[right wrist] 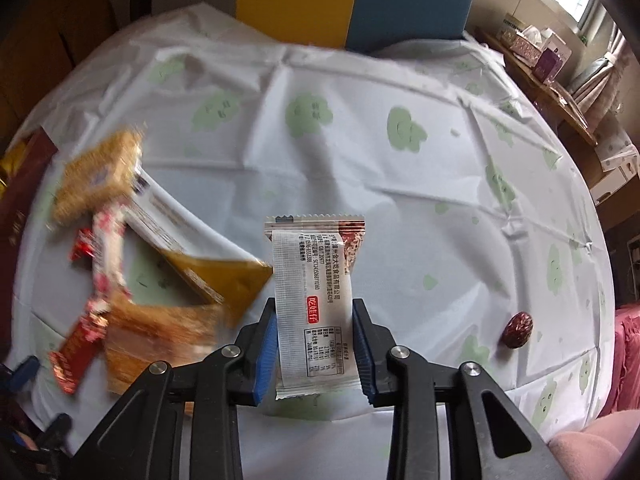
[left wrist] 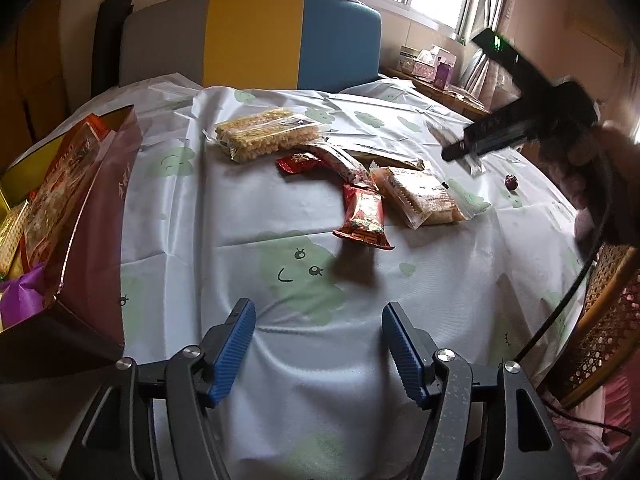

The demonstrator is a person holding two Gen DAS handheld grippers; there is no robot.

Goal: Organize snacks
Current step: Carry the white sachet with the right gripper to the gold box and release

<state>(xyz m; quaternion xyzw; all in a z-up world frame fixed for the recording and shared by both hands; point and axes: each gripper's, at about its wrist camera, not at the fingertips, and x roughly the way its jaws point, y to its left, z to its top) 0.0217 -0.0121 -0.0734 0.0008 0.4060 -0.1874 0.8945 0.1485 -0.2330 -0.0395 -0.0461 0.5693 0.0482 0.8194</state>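
My right gripper [right wrist: 314, 308] is shut on a silver snack packet [right wrist: 312, 280], which stands upright above the tablecloth [right wrist: 400, 184]. In the left wrist view that gripper's black body [left wrist: 520, 128] hangs at the upper right in a hand. My left gripper [left wrist: 318, 308] is open over bare cloth, holding nothing. Ahead of it lie a red packet [left wrist: 362, 220], a cracker pack [left wrist: 420, 196], a puffed-rice pack [left wrist: 266, 134], a long red-white packet [left wrist: 336, 160] and a small red packet [left wrist: 298, 164]. A maroon bag [left wrist: 92, 208] at the left holds several snacks.
A red date [right wrist: 518, 330] lies alone on the cloth to the right. A grey, yellow and blue chair back [left wrist: 256, 36] stands behind the table. A wicker chair [left wrist: 600, 320] is at the right edge. A side shelf with boxes [left wrist: 432, 64] sits by the window.
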